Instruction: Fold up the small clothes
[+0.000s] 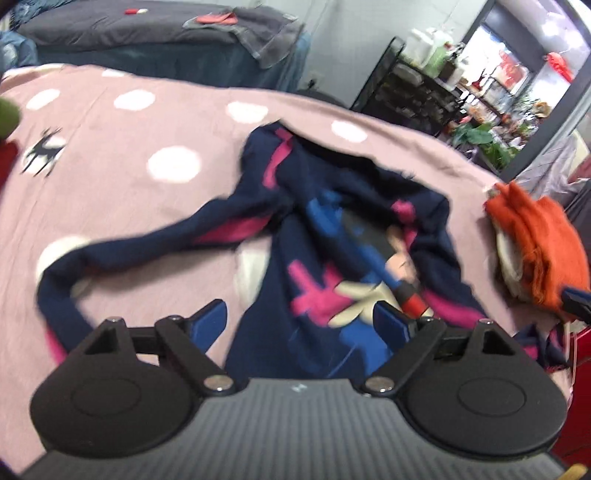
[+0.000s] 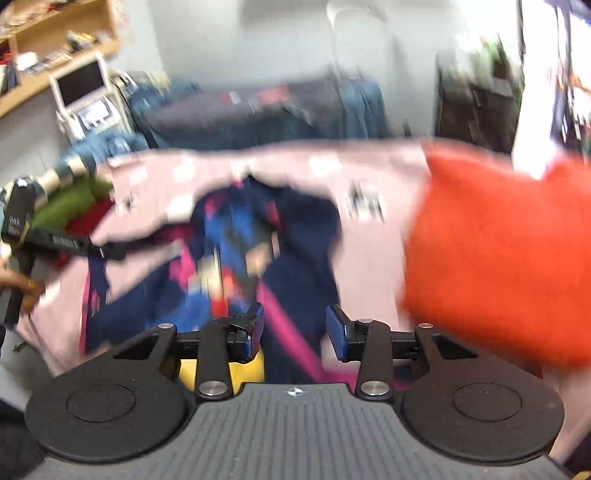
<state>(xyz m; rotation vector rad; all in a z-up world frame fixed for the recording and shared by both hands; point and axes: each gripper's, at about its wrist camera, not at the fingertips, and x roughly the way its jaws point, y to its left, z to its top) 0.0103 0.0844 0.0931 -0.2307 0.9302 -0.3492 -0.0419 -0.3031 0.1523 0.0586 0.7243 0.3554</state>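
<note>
A navy child's top (image 1: pixel 332 236) with pink, blue and cream print lies crumpled on the pink dotted bedsheet (image 1: pixel 155 122), one sleeve stretched left. My left gripper (image 1: pixel 301 321) hovers open over its near hem, holding nothing. In the blurred right wrist view the same navy top (image 2: pixel 258 251) lies ahead. My right gripper (image 2: pixel 294 326) is open above its pink stripe, holding nothing. The left gripper (image 2: pixel 107 251) shows at the left of that view.
A folded orange garment (image 1: pixel 543 243) sits on a small pile at the sheet's right edge, and fills the right of the right wrist view (image 2: pixel 498 258). Green and red clothes (image 2: pixel 74 206) lie at the left. A dark bed (image 1: pixel 166 33) and a shelf rack (image 1: pixel 413 92) stand behind.
</note>
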